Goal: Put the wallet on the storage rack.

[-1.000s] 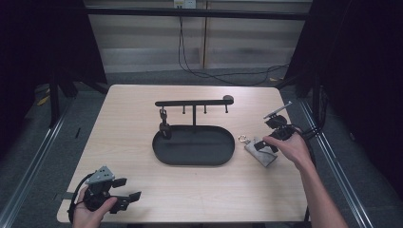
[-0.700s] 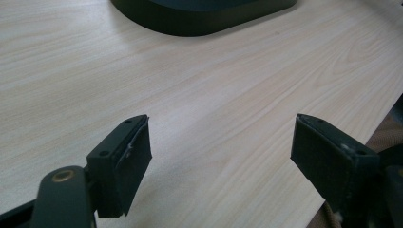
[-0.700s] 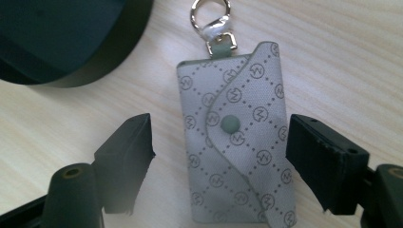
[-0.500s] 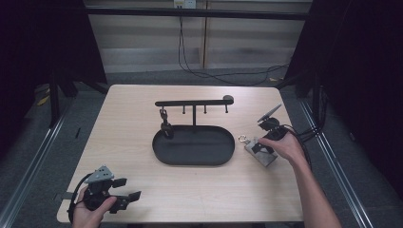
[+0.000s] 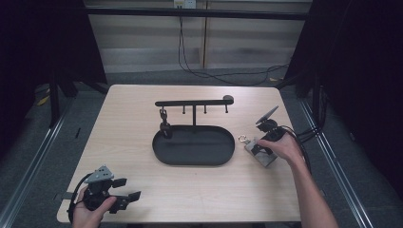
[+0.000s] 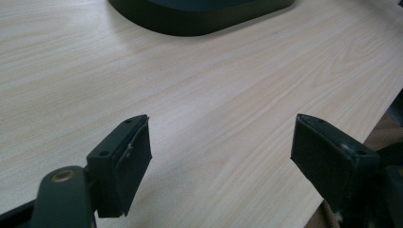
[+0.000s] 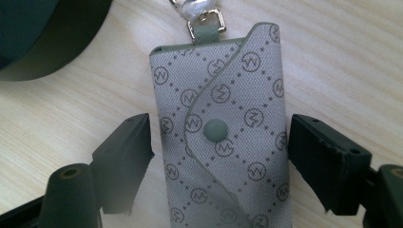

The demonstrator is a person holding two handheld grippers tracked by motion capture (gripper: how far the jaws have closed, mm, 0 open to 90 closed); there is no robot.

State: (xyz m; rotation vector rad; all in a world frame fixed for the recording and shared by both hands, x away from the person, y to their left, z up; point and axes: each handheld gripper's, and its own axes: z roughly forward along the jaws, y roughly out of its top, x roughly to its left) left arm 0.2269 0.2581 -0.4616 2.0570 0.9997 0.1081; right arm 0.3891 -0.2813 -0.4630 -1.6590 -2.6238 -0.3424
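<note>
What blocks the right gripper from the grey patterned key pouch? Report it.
Nothing visible does. The right gripper is open with its jaws on either side of the grey patterned fabric key pouch, which lies flat on the wooden table beside the black oval tray.

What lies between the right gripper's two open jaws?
The grey patterned key pouch lies flat on the table, between the right gripper jaws, as the right gripper view shows.

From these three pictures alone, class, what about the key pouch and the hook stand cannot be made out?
- Key pouch: its lower end is cut off by the bottom edge of the right gripper view; its contents are hidden by the snapped flap.
- Key pouch in the high view: partly covered by the right hand.
- Small dark item hanging on the stand: too small to identify in the high view.
</note>
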